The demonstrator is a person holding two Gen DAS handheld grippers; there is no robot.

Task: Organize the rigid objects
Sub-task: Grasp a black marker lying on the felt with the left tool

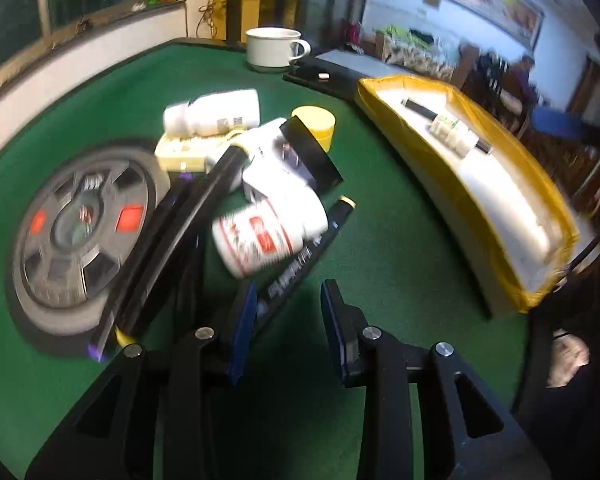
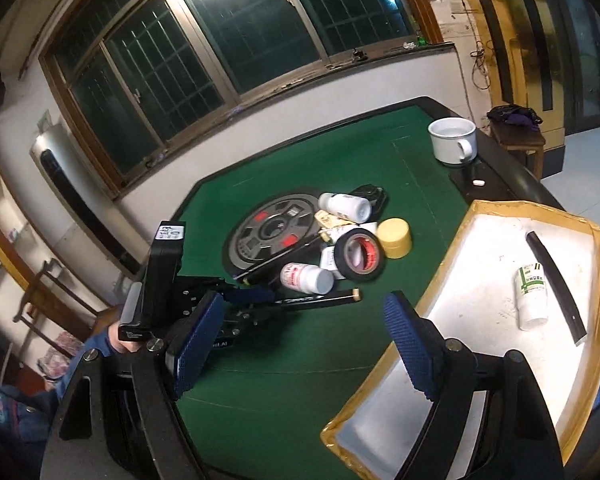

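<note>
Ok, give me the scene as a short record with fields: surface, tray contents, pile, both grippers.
surface: green felt table
tray: yellow-rimmed white tray, holding a white bottle with green label and a black bar
pile: black tape roll, yellow jar, white bottle with red label, more bottles beside a printed wheel disc
apart: white mug, far corner
left gripper: one pad against a black pen; grip unclear
right gripper: open, empty, near the tray's edge
</note>
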